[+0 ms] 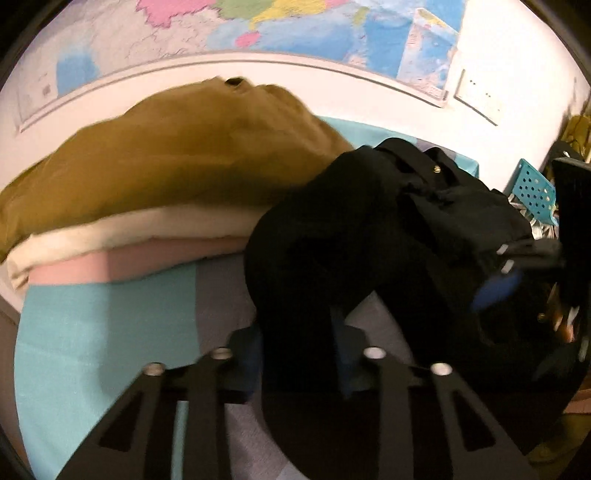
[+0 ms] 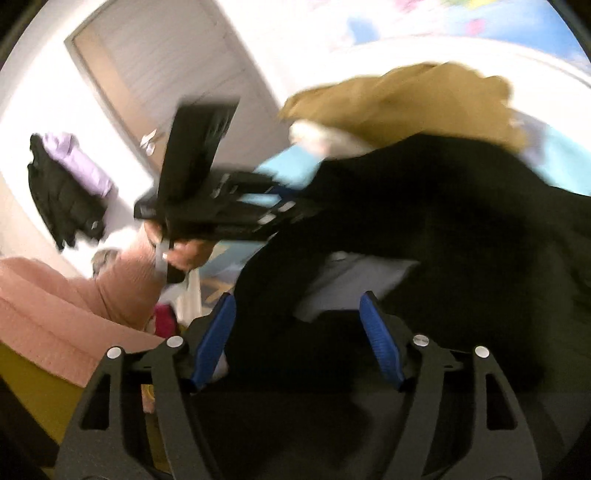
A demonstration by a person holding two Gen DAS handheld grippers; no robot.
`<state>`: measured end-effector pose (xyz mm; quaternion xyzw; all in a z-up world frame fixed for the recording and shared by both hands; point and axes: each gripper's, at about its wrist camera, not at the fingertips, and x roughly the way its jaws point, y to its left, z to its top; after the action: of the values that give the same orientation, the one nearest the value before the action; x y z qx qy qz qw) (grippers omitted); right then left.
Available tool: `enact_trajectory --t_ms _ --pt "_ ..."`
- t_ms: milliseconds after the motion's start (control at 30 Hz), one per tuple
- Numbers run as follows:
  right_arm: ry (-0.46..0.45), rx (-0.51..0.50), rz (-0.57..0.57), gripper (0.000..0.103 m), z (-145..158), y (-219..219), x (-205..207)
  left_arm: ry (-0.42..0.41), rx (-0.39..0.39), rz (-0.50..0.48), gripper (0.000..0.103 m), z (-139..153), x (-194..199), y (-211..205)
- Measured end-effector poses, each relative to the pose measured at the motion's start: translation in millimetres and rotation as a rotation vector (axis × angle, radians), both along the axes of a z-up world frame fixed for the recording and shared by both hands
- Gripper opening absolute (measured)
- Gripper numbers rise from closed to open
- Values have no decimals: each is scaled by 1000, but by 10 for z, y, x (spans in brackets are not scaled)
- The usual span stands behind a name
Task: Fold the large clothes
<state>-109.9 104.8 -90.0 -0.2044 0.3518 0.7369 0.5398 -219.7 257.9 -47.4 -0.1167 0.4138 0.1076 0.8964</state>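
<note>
The black garment (image 1: 369, 229) lies bunched on the teal and grey bedding (image 1: 92, 332), just right of a stack of 3 folded pieces: an olive one (image 1: 177, 158) on top, a cream one (image 1: 129, 236) under it and a pink one (image 1: 147, 266) at the bottom. A map (image 1: 258, 22) hangs on the wall behind.

On the left, the left gripper (image 1: 299, 354) has its jaws drawn narrow with a strip of the black cloth running down between them; it appears pinched, though the dark fabric hides the pads. From the right wrist view the same tool (image 2: 207, 206) shows in a hand (image 2: 184, 251) with a pink sleeve (image 2: 74, 302).

On the right, the right gripper (image 2: 295, 336) stands wide, blue pads (image 2: 382, 339) clear on both sides, with black cloth in the gap but nothing pressing on it.

The risks from here: the wide jaws may close on several layers at once, since the garment is crumpled and its edges cannot be made out, which would give a crooked fold. A pull by the left side alone could also drag the cloth against the neat stack and topple it.
</note>
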Motion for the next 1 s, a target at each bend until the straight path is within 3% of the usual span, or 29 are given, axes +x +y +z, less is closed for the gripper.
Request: enact_trajectory --t_ms 167,200,233,267,300,333,400,433,467,600,700,867,967,1000 --pt "9 -111 54 68 -274 407 -265 -34 7 -23 8 110 41 -50" --pt "14 -126 72 52 -316 429 -323 -41 1 -31 7 137 38 -47" --pt "17 -129 76 25 -319 421 -364 -48 -6 -37 7 159 38 -53" --pt "47 -119 95 12 -300 411 -385 -56 -12 -45 7 202 42 -68" --pt "75 -88 106 6 -223 373 -396 -64 -10 -51 7 237 44 -79" --pt "90 -60 107 6 -137 336 -389 -83 2 -52 7 312 33 -83" --pt "122 40 128 6 184 193 -386 -121 -34 -58 19 493 41 -51" --pt "133 97 125 6 382 100 -370 -151 -59 -59 38 612 20 -5" --pt "150 158 122 6 618 -19 -324 -188 -57 -52 50 731 -10 20" --pt "125 309 44 6 1319 -500 -19 -333 46 -48 60 1208 -123 -20" --pt "89 331 -60 6 1622 -823 300 -360 98 -56 65 1338 -72 -84" --pt "16 258 -259 12 1591 -1308 869 -244 113 -140 65 1041 300 -324" --pt "20 119 -415 20 1162 -1501 1286 -127 116 -200 64 649 631 -511" --pt "38 73 -448 28 995 -1537 1397 -101 113 -214 64 564 712 -548"
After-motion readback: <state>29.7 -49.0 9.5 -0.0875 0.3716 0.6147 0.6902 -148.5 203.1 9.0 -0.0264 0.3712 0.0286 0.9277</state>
